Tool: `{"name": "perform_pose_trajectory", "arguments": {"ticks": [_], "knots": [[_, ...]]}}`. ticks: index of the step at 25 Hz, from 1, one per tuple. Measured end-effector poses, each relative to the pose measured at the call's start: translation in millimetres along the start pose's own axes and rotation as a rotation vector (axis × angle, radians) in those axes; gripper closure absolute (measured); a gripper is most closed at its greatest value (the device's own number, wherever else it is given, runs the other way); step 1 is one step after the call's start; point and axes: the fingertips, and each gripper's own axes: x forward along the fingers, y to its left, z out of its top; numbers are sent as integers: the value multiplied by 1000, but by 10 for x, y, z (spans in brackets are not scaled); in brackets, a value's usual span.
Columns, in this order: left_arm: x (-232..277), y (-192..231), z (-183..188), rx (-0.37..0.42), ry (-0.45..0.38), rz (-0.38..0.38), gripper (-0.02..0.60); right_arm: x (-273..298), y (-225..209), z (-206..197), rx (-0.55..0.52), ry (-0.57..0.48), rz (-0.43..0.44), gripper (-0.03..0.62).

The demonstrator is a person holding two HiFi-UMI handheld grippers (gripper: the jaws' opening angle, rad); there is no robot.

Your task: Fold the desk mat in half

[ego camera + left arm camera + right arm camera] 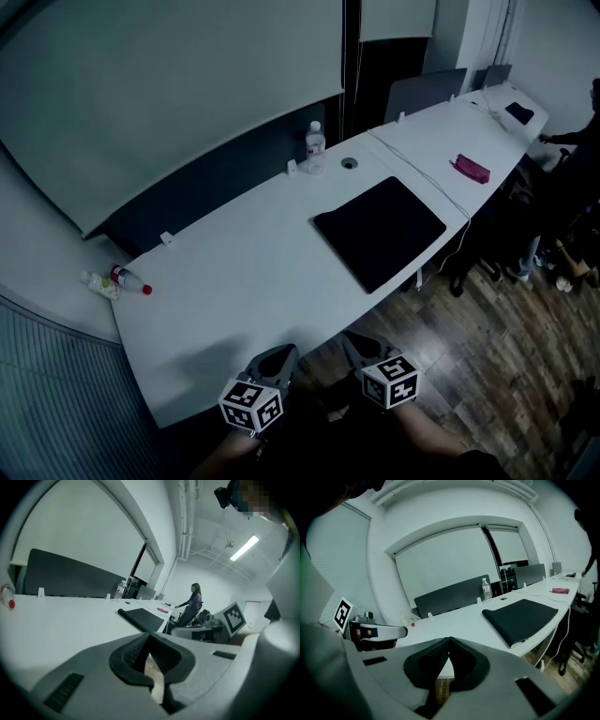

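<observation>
Lying flat on white table (234, 281), near its front edge, right of centre in head view: black desk mat (380, 232), nothing touching it. Hovering well short of it, just off table's front edge: L gripper (279, 354) & R gripper (359, 345), side by side, both w/ jaws pressed together, nothing betw. them. Standing upright behind mat, by rear divider: clear water bottle (315, 148), next to round cable hole (349, 162). Running across table beyond mat: white cable (427, 178); past that, pink pouch (472, 169). Lying on its side at table's far left end: 2nd bottle (117, 279) w/ red cap. Standing at far right end: person (193, 602).
</observation>
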Motion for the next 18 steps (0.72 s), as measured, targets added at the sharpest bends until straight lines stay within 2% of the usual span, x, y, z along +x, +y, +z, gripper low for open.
{"name": "perform_pose_trajectory", "arguments": {"ticks": [10, 18], "knots": [[-141, -102, -183, -3, 12, -29, 575, -188, 185, -193, 1, 6, -14, 571], [-167, -101, -168, 1, 7, -39, 575, -230, 246, -179, -2, -4, -20, 571]]}}
